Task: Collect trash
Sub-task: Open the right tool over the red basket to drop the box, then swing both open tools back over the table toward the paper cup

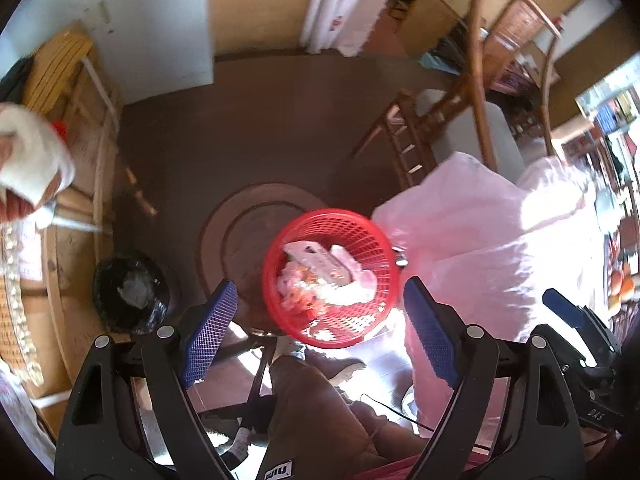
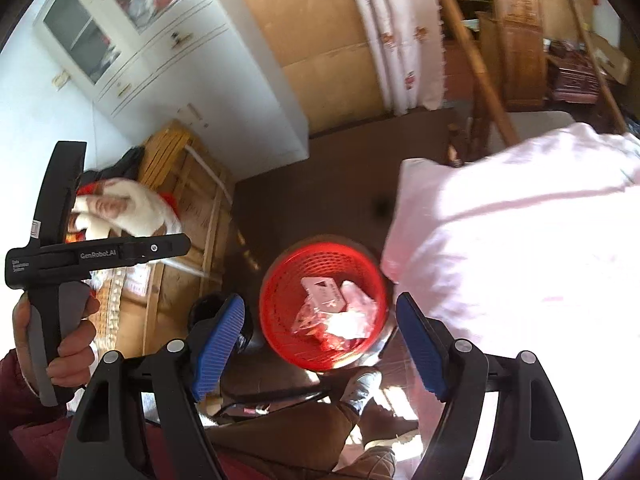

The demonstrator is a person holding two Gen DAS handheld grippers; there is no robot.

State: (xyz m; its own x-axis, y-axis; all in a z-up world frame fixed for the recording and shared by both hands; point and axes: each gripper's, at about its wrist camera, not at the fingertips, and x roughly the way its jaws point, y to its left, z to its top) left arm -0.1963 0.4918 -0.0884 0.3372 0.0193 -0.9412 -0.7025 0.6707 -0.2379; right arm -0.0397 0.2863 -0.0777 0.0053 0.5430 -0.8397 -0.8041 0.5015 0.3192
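A red mesh basket (image 1: 372,292) stands on the floor below me, holding trash (image 1: 320,264): a white carton and crumpled pink and orange wrappers. My left gripper (image 1: 320,300) hangs above it, open, blue pads wide apart with nothing between them. In the right wrist view the same basket (image 2: 288,292) with its trash (image 2: 328,292) lies between the pads of my right gripper (image 2: 320,308), which is also open, above the basket and holding nothing. A large pink plastic bag (image 1: 480,248) (image 2: 520,240) bulges just right of the basket.
A black-lined bin (image 1: 130,292) stands left of the basket beside a wooden crate (image 1: 80,240). A wooden chair (image 1: 420,140) is behind the bag. The person's brown trouser leg (image 1: 312,400) and shoe (image 2: 360,388) are under the grippers. A hand (image 2: 68,344) holds the left gripper's handle.
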